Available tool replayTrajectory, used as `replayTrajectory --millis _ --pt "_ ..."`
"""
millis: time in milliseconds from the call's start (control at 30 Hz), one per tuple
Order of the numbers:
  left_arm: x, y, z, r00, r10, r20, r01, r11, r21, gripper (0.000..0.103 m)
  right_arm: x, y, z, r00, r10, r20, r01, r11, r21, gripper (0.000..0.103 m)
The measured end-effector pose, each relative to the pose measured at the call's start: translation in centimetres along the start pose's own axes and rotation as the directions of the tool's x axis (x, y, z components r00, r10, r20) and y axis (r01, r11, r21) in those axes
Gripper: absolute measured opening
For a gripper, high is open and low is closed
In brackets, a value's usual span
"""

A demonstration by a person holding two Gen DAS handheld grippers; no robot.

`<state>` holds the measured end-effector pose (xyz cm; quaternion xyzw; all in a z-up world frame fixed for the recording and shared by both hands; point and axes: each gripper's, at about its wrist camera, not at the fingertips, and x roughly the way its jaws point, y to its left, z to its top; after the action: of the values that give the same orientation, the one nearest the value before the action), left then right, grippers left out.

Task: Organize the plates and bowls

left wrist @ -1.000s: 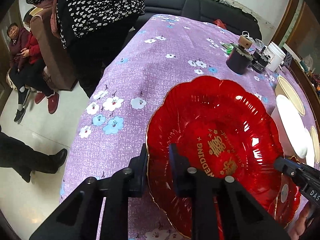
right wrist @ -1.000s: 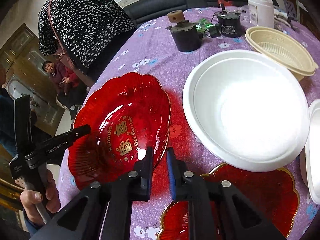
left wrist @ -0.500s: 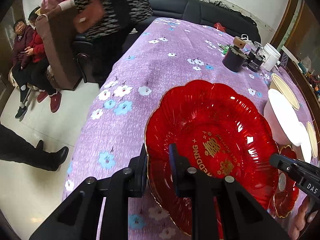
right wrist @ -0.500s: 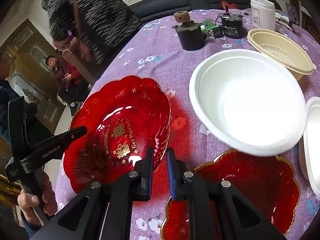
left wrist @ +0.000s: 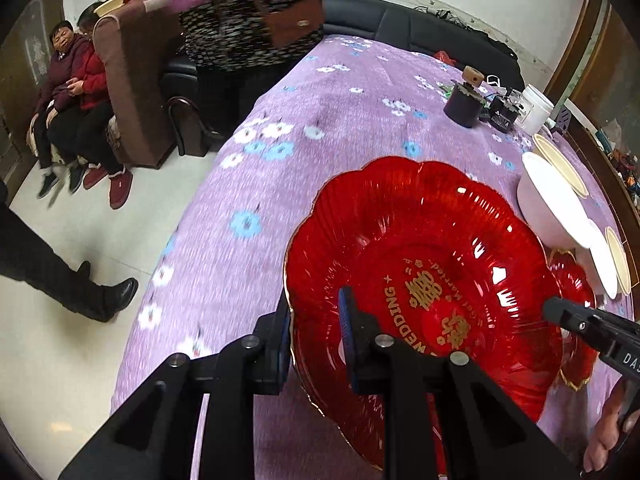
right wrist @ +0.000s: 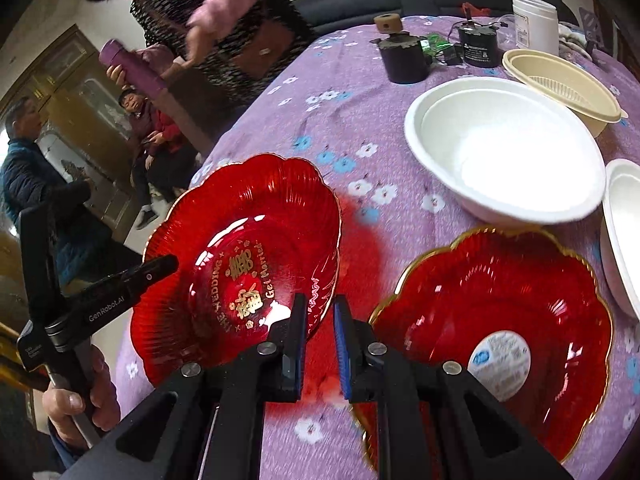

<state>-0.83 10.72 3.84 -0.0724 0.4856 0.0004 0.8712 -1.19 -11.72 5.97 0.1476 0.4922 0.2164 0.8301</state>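
Observation:
A red flower-shaped wedding plate (left wrist: 420, 272) with gold lettering hangs tilted above the purple tablecloth (left wrist: 304, 92), held from two sides. My left gripper (left wrist: 316, 320) is shut on its near-left rim. My right gripper (right wrist: 319, 322) is shut on the opposite rim of the same plate (right wrist: 248, 248). A second red plate (right wrist: 492, 320) with a white sticker lies flat on the cloth to the right. Behind it stand a large white bowl (right wrist: 504, 152), a beige bowl (right wrist: 560, 80) and another white bowl (right wrist: 622, 232) at the right edge.
A dark cylindrical device (right wrist: 402, 60), a black box (right wrist: 478, 46) and a white jar (right wrist: 534, 24) stand at the table's far end. A person in a patterned top (left wrist: 248, 20) stands by the far left table edge; others sit beyond. A black sofa runs behind.
The held red plate has shifted left, away from the white bowl and off the second red plate, which now shows fully. The standing person has straightened up.

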Motion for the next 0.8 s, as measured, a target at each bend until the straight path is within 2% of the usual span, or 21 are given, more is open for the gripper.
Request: replayTrajectory --millis 100,400,800 --pt "-0.7 0.0 -1.1 1.000 0.002 0.006 -0.002 1.000 -0.002 0.020 -0.5 0.4 -0.8 1.000 0.006 0.002 -0.005 1.000 -0.013 0.015" --pt "-2.1 0.1 -4.1 1.000 0.005 0.013 -0.005 1.000 -0.020 0.029 -2.1 1.6 -3.6 1.000 0.028 -0.005 -0.028 0.999 -0.045 0.015" --pt "-2.4 0.6 -4.6 1.000 0.002 0.026 -0.001 0.999 -0.041 0.035 -1.7 1.4 -3.9 0.999 0.037 -0.004 -0.037 0.998 -0.059 0.016"
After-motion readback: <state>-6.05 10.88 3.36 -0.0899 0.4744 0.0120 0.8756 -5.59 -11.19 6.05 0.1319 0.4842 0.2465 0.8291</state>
